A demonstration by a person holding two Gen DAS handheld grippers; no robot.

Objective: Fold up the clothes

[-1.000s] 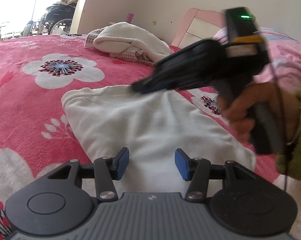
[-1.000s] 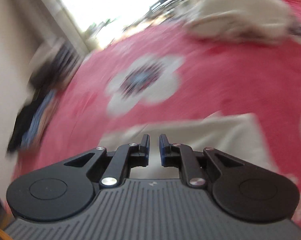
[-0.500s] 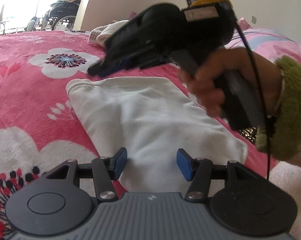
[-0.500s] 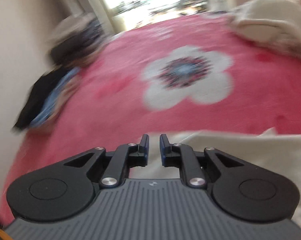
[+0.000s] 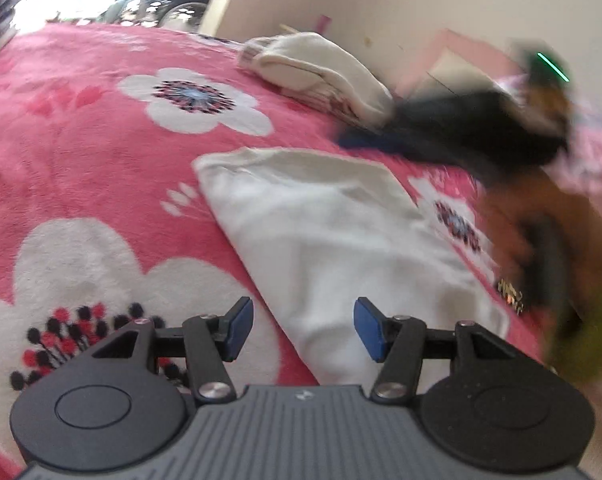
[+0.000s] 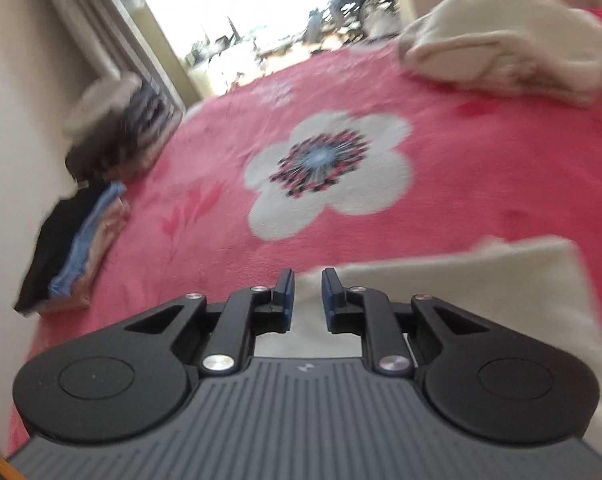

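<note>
A folded white garment (image 5: 333,236) lies flat on the pink floral bedspread (image 5: 81,152). My left gripper (image 5: 303,330) is open and empty, just above the garment's near end. My right gripper (image 6: 305,294) has its jaws a narrow gap apart with nothing between them, hovering over the garment's far left corner (image 6: 461,280). In the left wrist view the right gripper (image 5: 365,140) is a blurred black shape above the garment's far right corner, held by a hand.
A heap of cream clothes (image 5: 321,72) lies at the far side of the bed, also in the right wrist view (image 6: 501,56). A stack of folded dark and blue clothes (image 6: 73,248) sits by the wall. A pink headboard (image 5: 453,60) stands at the right.
The right gripper has swung back to the right, from over the garment's far left edge to its far right corner. The left gripper has lifted and tilted slightly. Both stay empty.
</note>
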